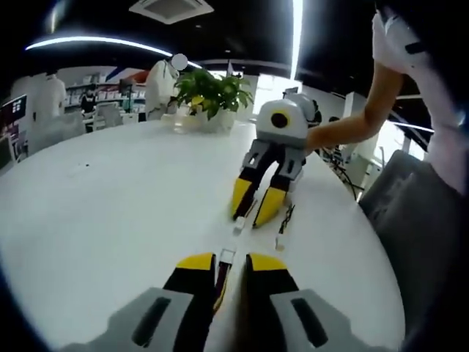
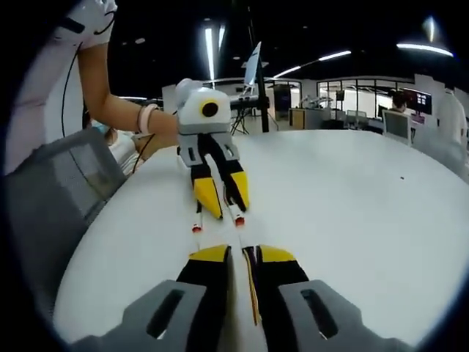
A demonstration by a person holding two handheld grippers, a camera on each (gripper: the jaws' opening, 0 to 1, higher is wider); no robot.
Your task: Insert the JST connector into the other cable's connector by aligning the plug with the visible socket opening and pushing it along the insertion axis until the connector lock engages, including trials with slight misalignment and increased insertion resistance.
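On the white table [image 1: 110,213] my two grippers face each other, tip to tip. My left gripper [image 1: 231,262] is shut on a thin cable, whose white JST connector [image 1: 226,257] pokes out between the yellow fingertips. My right gripper [image 1: 255,207] comes in from the far side, held by a person's hand, with a small white connector [image 1: 238,228] just ahead of its tips. In the right gripper view my right gripper [image 2: 242,254] is shut on a yellow and black wire [image 2: 250,290]. My left gripper [image 2: 223,196] stands opposite with a red-marked connector [image 2: 238,218] in front. The two connectors sit a short gap apart.
A loose dark cable [image 1: 285,222] with a white end lies on the table beside my right gripper; its red-marked end [image 2: 196,228] lies on the person's side. A potted plant [image 1: 212,95] stands at the far edge. A grey chair [image 2: 58,191] and the person are close to the table.
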